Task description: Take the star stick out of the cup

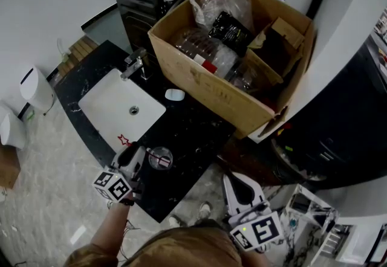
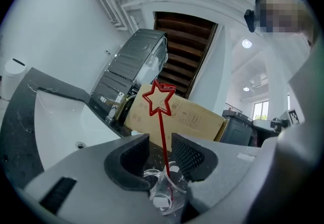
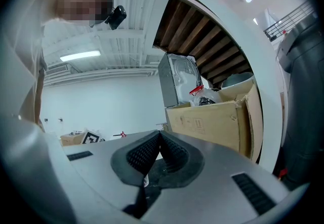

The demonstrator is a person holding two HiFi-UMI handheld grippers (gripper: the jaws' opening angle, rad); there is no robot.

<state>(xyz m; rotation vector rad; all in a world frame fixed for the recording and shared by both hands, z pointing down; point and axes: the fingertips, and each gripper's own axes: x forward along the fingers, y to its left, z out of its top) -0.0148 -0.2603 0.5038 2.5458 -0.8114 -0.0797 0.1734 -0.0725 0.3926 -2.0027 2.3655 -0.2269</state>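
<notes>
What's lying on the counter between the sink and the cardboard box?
A small pale oval object lies on the black counter between the sink and the cardboard box, seen in the head view.

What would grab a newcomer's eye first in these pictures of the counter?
The red plastic stick topped with a star outline stands out most, rising from a small clear plastic cup between the left gripper's open jaws. Farther back on the black stone counter, a big open brown cardboard box stuffed with bagged goods sits beside a white rectangular sink.
</notes>
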